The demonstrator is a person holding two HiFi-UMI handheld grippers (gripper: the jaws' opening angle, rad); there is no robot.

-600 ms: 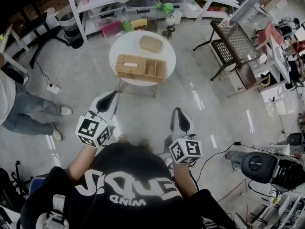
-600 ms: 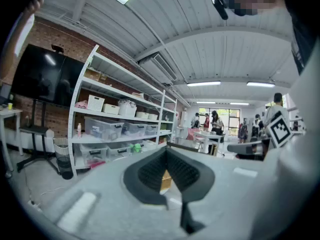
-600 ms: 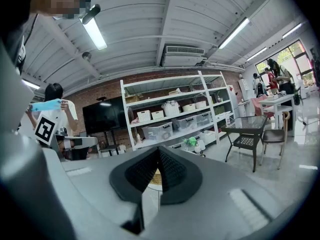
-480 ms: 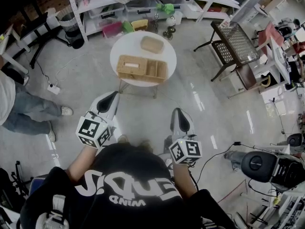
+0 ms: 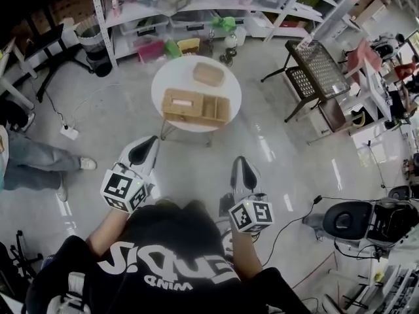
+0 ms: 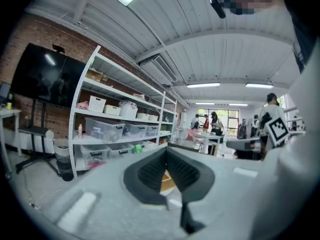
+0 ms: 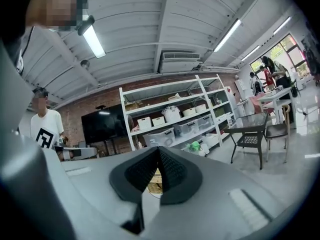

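A person holds both grippers out at waist height over the shiny floor, and neither touches anything. My left gripper (image 5: pixel 145 149) and right gripper (image 5: pixel 239 169) point toward a round white table (image 5: pixel 171 76) a short way ahead. On it stand a compartmented wicker box (image 5: pixel 195 105) and a smaller wicker piece (image 5: pixel 208 74). In the left gripper view the black pads (image 6: pixel 150 171) meet at their tips, with a sliver of wicker (image 6: pixel 166 182) showing behind them. The right gripper (image 7: pixel 159 153) looks the same: shut and empty, with wicker (image 7: pixel 154 180) beyond.
White shelving with plastic bins (image 5: pixel 196 5) runs behind the table. A black mesh table and chair (image 5: pixel 317 54) stand to the right, and a wheeled machine with cables (image 5: pixel 366 220) at the lower right. At left are a person's legs (image 5: pixel 33 169), a floor power strip (image 5: pixel 67 132) and a black bin (image 5: pixel 88 34).
Both grippers sit slightly lower in the head view and the table slightly higher. The person at left has moved further toward the left edge. Both grippers stay shut.
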